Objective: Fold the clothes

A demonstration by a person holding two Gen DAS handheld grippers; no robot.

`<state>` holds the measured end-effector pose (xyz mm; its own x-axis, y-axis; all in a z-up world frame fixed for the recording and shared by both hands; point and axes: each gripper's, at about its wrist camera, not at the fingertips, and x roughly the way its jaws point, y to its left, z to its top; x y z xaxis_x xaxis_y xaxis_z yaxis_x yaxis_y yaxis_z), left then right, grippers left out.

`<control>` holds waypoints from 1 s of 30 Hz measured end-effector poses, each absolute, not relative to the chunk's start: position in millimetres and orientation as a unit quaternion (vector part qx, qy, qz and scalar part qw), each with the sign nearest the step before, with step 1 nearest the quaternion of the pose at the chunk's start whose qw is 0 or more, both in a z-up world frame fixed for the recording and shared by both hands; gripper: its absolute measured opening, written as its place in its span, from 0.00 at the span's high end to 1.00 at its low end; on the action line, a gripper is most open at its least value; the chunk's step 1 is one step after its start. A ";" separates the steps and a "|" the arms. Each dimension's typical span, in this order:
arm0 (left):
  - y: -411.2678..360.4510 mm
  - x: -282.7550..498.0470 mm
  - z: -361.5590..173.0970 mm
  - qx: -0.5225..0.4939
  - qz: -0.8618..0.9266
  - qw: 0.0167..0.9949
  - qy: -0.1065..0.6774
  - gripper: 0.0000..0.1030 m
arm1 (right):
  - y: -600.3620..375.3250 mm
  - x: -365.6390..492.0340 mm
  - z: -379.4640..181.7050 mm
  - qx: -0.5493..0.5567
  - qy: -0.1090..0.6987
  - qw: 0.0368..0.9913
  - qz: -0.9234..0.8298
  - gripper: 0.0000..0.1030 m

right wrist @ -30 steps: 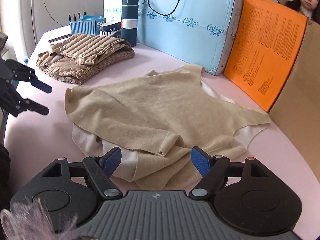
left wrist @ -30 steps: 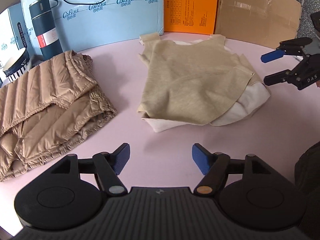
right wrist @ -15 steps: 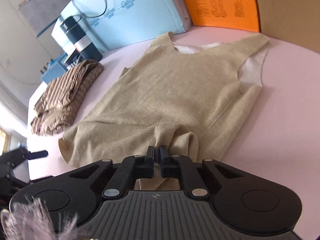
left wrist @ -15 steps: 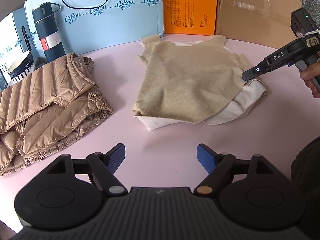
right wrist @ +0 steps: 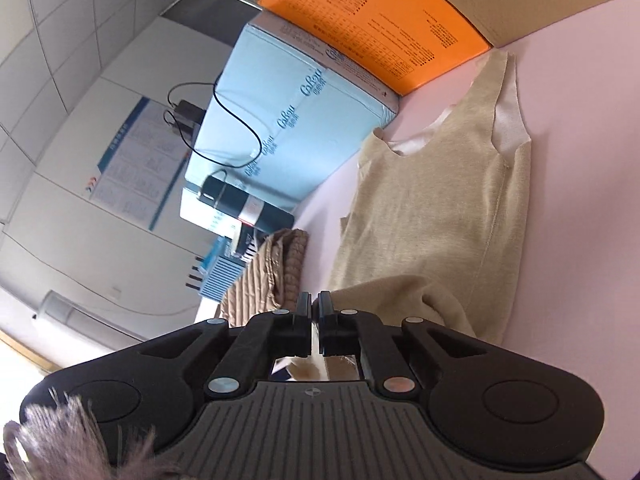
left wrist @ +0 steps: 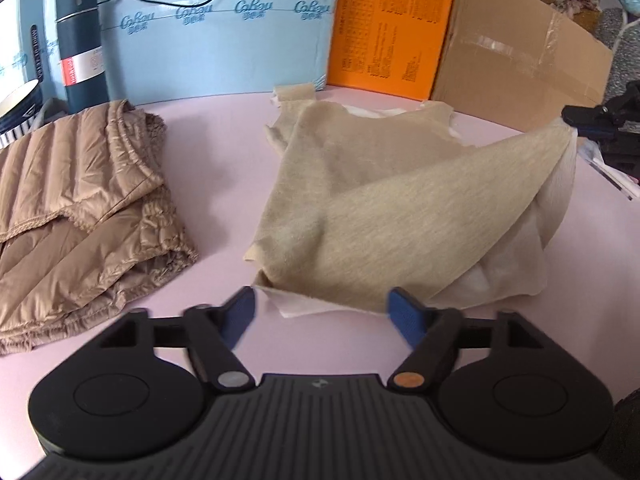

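Note:
A beige sleeveless top with a white lining (left wrist: 372,208) lies on the pink table (left wrist: 224,160). My right gripper (right wrist: 314,304) is shut on the top's hem corner (right wrist: 400,292) and holds it lifted off the table; it also shows at the right edge of the left wrist view (left wrist: 592,120). The rest of the top (right wrist: 448,208) stays flat. My left gripper (left wrist: 322,312) is open and empty, low over the table, just in front of the top's near corner.
A folded tan puffer garment (left wrist: 76,208) lies at the left. A dark thermos (left wrist: 80,44), a blue box (left wrist: 224,32), an orange box (left wrist: 392,28) and a cardboard box (left wrist: 520,56) line the back edge. Masked people (left wrist: 620,20) stand at the far right.
My right gripper, which closed on the hem corner half a second ago, has lifted it and tilted. My left gripper has moved forward to the top's near corner, still open.

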<state>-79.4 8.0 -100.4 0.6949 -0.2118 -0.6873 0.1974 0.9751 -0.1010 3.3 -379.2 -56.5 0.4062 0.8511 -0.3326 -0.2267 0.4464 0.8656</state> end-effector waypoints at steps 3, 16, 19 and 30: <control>9.3 -85.9 -85.6 -0.010 -0.128 0.924 0.359 0.97 | -395.6 -10.1 -46.7 0.408 0.389 0.748 0.350 0.97; 27.7 -130.3 -54.2 0.076 -0.169 0.908 0.375 0.48 | -364.3 -62.1 -31.8 0.081 0.378 0.869 0.310 0.67; 30.6 -127.3 -75.3 0.060 -0.147 0.900 0.405 0.47 | -337.6 -45.4 -54.5 0.046 0.383 0.870 0.308 0.67; 14.0 -134.9 -88.8 0.057 -0.137 0.910 0.387 0.24 | -329.5 -15.7 -82.1 0.111 0.406 0.857 0.298 0.96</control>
<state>-134.9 14.0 -88.8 0.6634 -0.2046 -0.7197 0.2933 0.9560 -0.0014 -15.7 -329.5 -82.1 0.4930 0.6010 -0.6291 -0.4213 0.7976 0.4317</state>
